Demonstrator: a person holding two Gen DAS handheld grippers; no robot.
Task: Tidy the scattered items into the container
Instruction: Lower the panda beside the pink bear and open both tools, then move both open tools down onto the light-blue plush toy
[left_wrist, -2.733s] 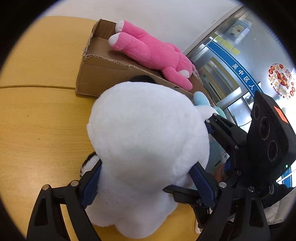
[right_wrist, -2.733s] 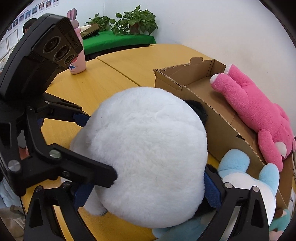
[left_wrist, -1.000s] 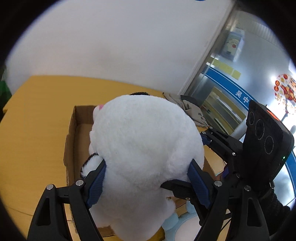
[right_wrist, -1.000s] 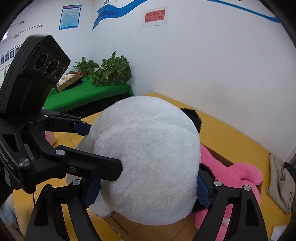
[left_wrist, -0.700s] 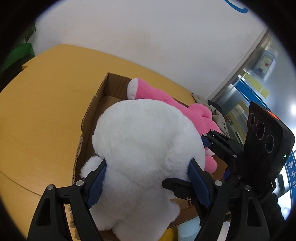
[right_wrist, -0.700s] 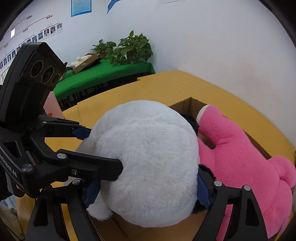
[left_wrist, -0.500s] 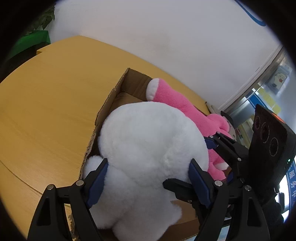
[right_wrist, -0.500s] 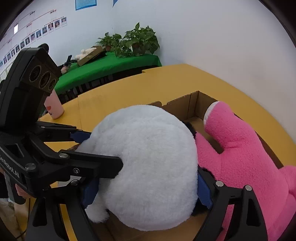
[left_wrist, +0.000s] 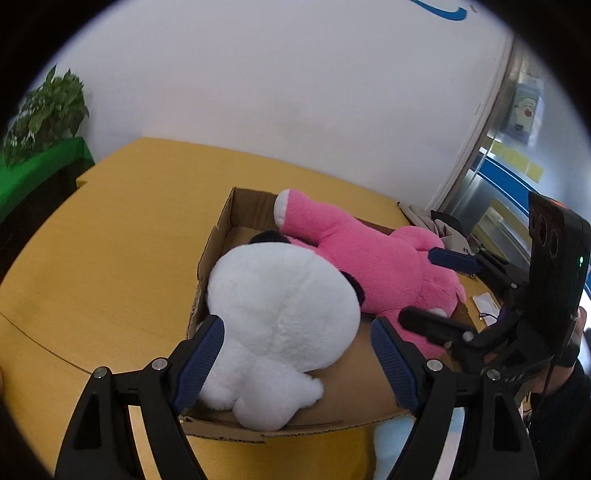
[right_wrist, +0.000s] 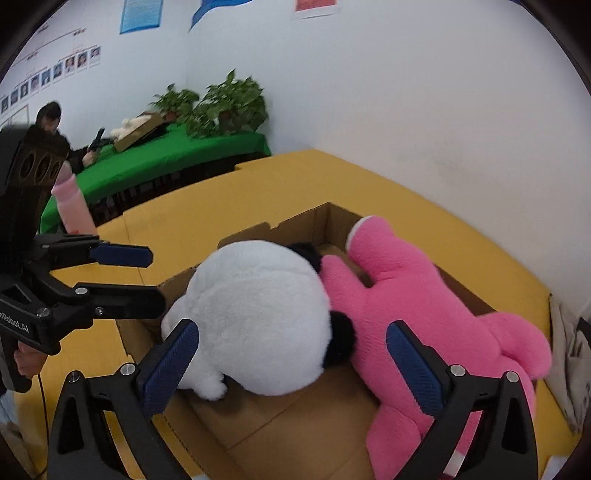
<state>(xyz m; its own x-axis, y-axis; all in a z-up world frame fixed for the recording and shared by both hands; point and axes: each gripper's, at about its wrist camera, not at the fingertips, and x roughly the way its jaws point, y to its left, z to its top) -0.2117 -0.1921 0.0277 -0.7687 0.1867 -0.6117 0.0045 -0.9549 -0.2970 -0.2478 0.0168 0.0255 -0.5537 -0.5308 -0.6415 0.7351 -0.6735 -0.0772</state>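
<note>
A white panda plush lies in the cardboard box beside a pink plush, which also lies in the box. My left gripper is open, its pads apart from the panda's sides, just above it. My right gripper is open too, above the panda and the pink plush. Each gripper shows in the other's view, the right one and the left one. A light blue plush peeks out below the box's near wall.
The box sits on a yellow wooden table near a white wall. A pink bottle stands at the table's left. A green-covered table with plants and a seated person are behind. Bags lie at the table's far right.
Both grippers carried the panda over the box, lowered it in next to the pink plush, then opened and let go of it. The panda now rests in the box.
</note>
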